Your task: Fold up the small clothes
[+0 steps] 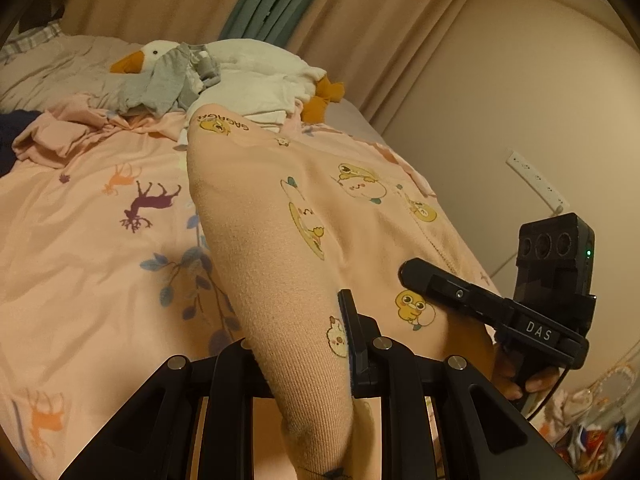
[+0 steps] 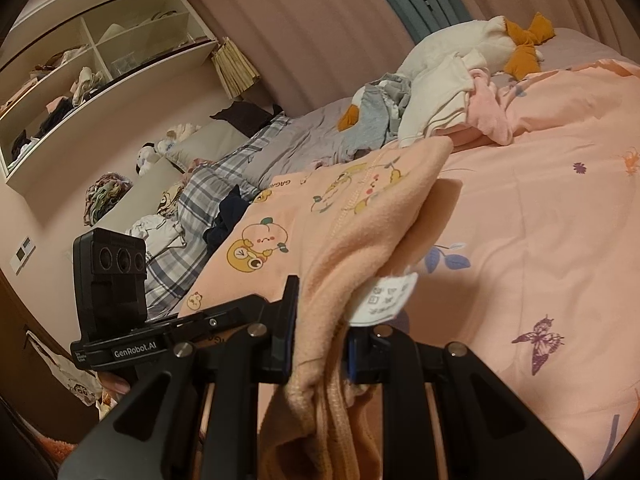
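A small peach garment (image 1: pixel 280 216) printed with yellow ducks hangs stretched over the pink bed cover. My left gripper (image 1: pixel 304 344) is shut on its near edge; the cloth runs between the fingers (image 1: pixel 354 332). The same garment (image 2: pixel 344 216) shows in the right wrist view, with a white care label (image 2: pixel 386 294) hanging out. My right gripper (image 2: pixel 320 320) is shut on another bunched edge of it. The right gripper's body (image 1: pixel 496 308) shows at right in the left wrist view, and the left gripper's body (image 2: pixel 120 300) shows at left in the right wrist view.
A pink duvet (image 1: pixel 88 240) with deer and leaf prints covers the bed. A white goose plush (image 1: pixel 248 60) with grey and white clothes piled on it lies at the far end. More loose clothes (image 1: pixel 60 136) lie at far left. Shelves (image 2: pixel 92 64) and a checked blanket (image 2: pixel 208 192) stand beside the bed.
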### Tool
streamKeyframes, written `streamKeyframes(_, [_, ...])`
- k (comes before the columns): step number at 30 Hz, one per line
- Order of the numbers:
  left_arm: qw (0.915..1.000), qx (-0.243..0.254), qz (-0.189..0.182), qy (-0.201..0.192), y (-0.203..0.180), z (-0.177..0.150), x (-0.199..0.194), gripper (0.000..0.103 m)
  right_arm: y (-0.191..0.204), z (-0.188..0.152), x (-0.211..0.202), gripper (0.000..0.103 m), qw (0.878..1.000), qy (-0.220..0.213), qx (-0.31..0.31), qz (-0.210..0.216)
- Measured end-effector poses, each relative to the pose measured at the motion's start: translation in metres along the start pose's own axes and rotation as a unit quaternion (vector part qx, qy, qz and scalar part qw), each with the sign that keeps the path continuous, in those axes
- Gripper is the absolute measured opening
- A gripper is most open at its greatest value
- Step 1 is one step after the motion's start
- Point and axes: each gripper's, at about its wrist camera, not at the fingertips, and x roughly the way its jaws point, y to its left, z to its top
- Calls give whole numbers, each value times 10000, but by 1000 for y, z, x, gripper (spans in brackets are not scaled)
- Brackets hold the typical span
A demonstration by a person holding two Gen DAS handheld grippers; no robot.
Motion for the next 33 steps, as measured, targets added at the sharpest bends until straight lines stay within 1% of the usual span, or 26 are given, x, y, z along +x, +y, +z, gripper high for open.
streamKeyframes(7, [9998, -113, -110, 76, 11, 7, -11, 19, 11, 5, 4, 20, 9999, 73, -68, 43])
streamKeyframes(12, [9999, -139, 44, 21, 16, 11, -16, 19, 22, 6, 13, 20, 9998, 108, -192, 4])
streamKeyframes(18, [9996, -153, 225, -22, 21, 10, -17, 19, 26, 6, 24, 20, 9995, 198, -238, -14])
streamKeyframes(28, [9990, -280, 342, -47, 37, 12, -22, 19, 33, 7, 41, 20, 9992, 262, -296, 48])
streamKeyframes(33, [9985, -306, 446, 13, 41, 11, -15, 19, 33, 7, 51, 20, 9989, 339, -315, -38])
